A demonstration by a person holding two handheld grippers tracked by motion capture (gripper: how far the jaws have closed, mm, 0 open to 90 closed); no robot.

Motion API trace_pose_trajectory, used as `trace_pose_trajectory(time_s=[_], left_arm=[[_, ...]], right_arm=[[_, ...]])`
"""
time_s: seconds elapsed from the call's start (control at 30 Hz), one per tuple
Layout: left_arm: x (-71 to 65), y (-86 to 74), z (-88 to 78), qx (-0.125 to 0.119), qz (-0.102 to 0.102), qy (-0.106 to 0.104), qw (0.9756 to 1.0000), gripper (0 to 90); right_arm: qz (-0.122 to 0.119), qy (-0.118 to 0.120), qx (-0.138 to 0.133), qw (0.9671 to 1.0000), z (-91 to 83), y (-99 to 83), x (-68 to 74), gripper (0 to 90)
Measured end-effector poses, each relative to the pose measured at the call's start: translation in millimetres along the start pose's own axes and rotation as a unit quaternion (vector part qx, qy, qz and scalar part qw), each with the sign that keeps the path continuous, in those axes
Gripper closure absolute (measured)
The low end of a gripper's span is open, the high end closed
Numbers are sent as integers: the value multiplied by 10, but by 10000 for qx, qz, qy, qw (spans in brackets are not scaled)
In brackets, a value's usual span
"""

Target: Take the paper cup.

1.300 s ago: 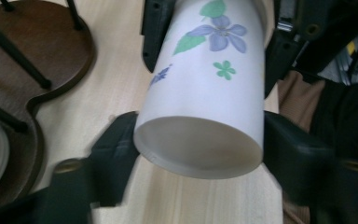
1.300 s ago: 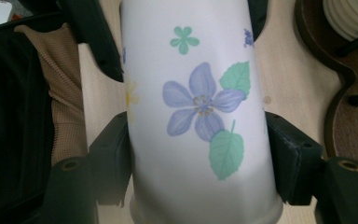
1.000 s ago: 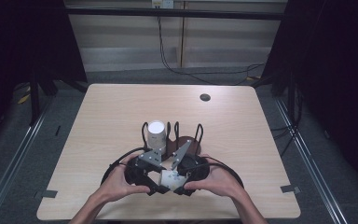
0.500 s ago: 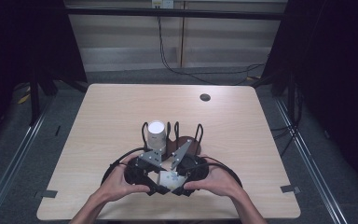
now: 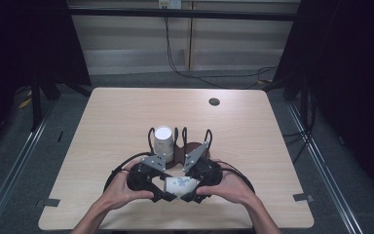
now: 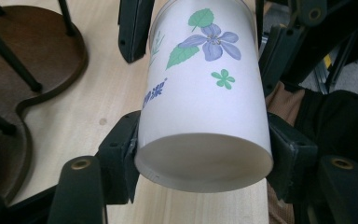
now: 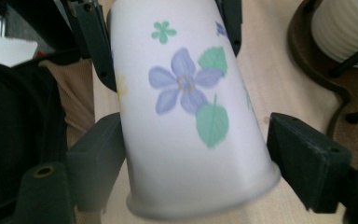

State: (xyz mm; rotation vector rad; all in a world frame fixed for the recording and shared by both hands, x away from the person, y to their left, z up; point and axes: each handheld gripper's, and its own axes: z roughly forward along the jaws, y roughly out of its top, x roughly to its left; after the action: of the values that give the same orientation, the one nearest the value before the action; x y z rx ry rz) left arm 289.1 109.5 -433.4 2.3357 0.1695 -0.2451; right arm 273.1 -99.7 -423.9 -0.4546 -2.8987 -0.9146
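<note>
A white paper cup (image 6: 200,88) printed with a purple flower and green leaves lies sideways at the lower middle of the high view, pinched by the left gripper (image 6: 200,154), the right gripper (image 7: 193,154) spread around it

lab rig | black curtains (image 5: 29,44) | lone table (image 5: 117,112) | floor rails (image 5: 9,165)

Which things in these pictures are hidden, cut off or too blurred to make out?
- Flowered cup, high view: mostly covered by both hand-held grippers.
- Cup stand, left gripper view: cut off by the left edge.
- Ribbed white cup, right gripper view: cut off at the corner.
- Dark disc, high view: too small to identify.
</note>
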Motion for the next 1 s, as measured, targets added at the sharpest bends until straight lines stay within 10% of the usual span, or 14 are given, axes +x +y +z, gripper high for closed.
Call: trace_pose_trajectory(time_s=[0.57, 1.0], left_arm=[[44, -78, -120, -628, -288, 154, 9975, 372], [59, -108, -164, -1007, -354, 355, 9937, 370]], right_arm=[[346, -123, -750, 9965, -161, -117, -80, 135], [712, -89, -1456, 9867, -289, -232, -110, 139]])
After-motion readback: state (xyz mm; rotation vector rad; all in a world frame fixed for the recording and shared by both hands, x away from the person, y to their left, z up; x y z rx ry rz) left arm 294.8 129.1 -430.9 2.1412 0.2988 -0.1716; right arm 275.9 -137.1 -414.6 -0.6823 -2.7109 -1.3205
